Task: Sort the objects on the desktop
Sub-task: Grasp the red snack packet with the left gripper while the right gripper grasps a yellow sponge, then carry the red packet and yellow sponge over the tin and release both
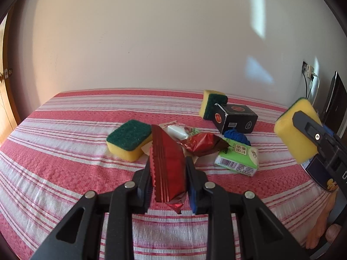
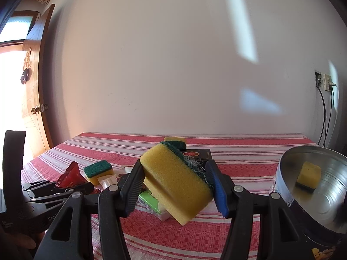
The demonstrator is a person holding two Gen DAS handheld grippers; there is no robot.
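The striped counter (image 1: 65,151) carries a loose pile at its middle. At the near right stands a metal tin (image 2: 325,199), tilted open toward the camera, with one sponge already inside. The right hand-held gripper (image 2: 175,186) is clamped on a yellow sponge (image 2: 173,179), held off the counter just left of the tin. The left hand-held gripper (image 1: 168,184) is clamped on a red packet (image 1: 167,164), near the pile. By my reading, the sorting is midway: sponges go to the tin. Next, the sponge must travel right, over the rim, then drop; the packet needs its own place.
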